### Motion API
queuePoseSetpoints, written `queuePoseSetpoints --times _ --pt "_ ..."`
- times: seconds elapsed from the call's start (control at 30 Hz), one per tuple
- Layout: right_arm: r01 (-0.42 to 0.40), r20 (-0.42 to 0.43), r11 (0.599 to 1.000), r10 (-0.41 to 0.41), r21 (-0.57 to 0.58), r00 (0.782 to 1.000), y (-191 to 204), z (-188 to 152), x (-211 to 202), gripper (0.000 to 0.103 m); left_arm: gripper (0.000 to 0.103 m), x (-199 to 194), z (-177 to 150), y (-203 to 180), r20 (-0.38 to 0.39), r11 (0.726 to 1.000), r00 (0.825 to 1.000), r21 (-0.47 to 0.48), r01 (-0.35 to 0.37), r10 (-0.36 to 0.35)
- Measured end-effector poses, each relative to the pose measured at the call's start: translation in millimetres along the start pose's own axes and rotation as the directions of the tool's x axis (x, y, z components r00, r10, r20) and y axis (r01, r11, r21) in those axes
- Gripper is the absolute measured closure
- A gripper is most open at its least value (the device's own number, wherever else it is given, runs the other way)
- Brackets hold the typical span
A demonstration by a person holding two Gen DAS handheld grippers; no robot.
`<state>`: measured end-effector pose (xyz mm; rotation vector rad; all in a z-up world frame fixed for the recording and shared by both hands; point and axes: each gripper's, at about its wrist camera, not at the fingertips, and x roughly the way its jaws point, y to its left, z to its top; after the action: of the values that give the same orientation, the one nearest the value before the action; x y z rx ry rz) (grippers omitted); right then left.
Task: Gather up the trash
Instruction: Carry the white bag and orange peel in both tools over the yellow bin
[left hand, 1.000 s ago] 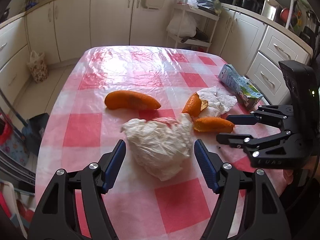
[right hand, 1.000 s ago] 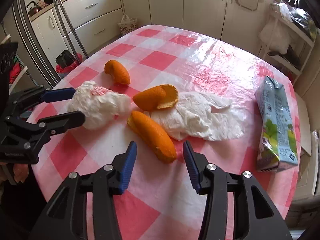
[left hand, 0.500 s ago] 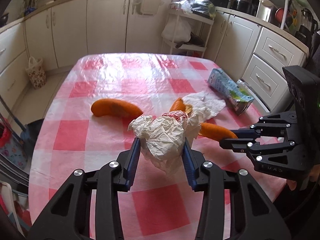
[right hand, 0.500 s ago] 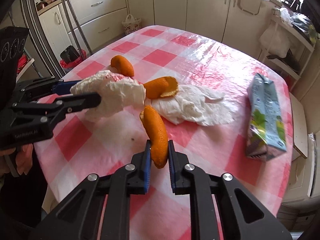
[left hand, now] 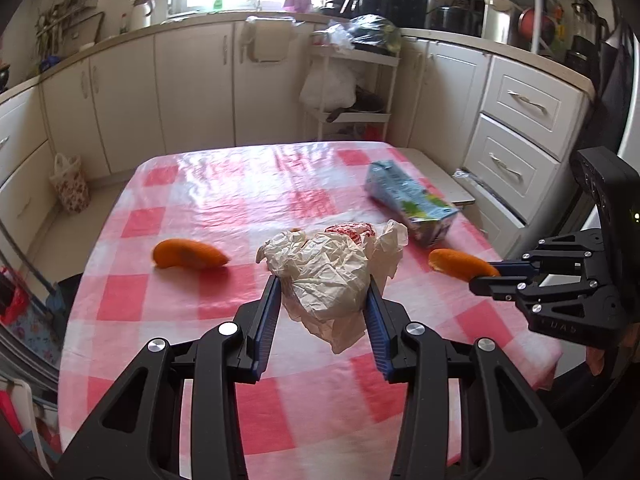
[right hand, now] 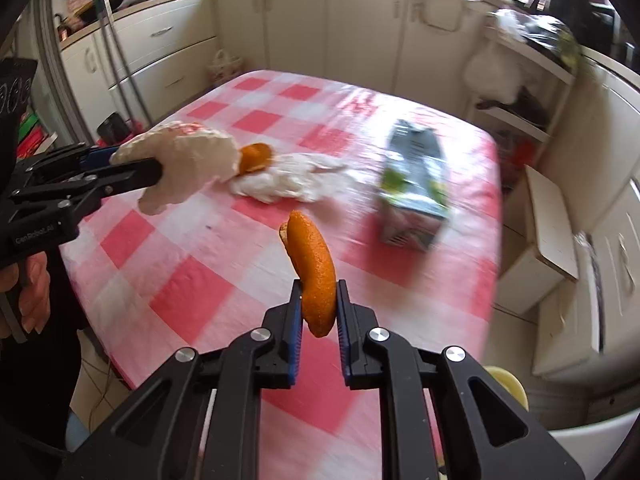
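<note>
Right tool (right hand: 319,306) pinches orange peel (right hand: 312,268) lengthwise, pointing away.

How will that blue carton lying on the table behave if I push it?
The carton lies flat on its side on the checked tablecloth, so it would probably slide, not tip or roll. It looks dented, so likely empty and light. The glossy cloth may let it skid.

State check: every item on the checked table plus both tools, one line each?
Left tool: shut on crumpled white paper wad, lifted off table.
Right tool: shut on curved orange peel strip, held in the air.
Second orange peel piece: lying loose on the pink checked tablecloth.
Flat white napkin: spread on cloth, cupped orange peel at its edge.
Blue-green drink carton: lying on its side.
</note>
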<state>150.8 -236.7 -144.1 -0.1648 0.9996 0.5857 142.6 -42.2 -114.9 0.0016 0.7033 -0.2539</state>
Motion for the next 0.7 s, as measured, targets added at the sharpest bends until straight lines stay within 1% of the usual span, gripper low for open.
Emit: queuePoseSetpoints --times 0.2,0.3,0.43,0.63,0.7 --pt "0.101 -0.008 0.991 -0.101 0.088 0.995 -45 -27 -21 0.087 0.064 3 8 -42 0.002 0.998 0.998 0.042 0.055 -0.055" --pt "0.158 -0.030 0.977 -0.156 0.145 0.987 -71 -46 -29 0.087 0.064 9 12 -67 -0.002 0.994 0.996 0.063 0.091 -0.092" --pt "0.231 -0.085 0.948 -0.218 0.219 0.972 -103 -73 -34 0.087 0.064 21 17 -105 -0.020 0.985 0.989 0.089 0.149 -0.148" --pt "0.306 -0.180 0.906 -0.261 0.294 0.948 -136 -100 -26 0.087 0.064 47 22 -157 -0.062 0.970 0.975 0.109 0.217 -0.211" --pt "0.308 -0.208 0.894 -0.250 0.326 0.946 -147 -108 -21 0.086 0.064 57 24 -172 -0.077 0.965 0.971 0.116 0.235 -0.227"
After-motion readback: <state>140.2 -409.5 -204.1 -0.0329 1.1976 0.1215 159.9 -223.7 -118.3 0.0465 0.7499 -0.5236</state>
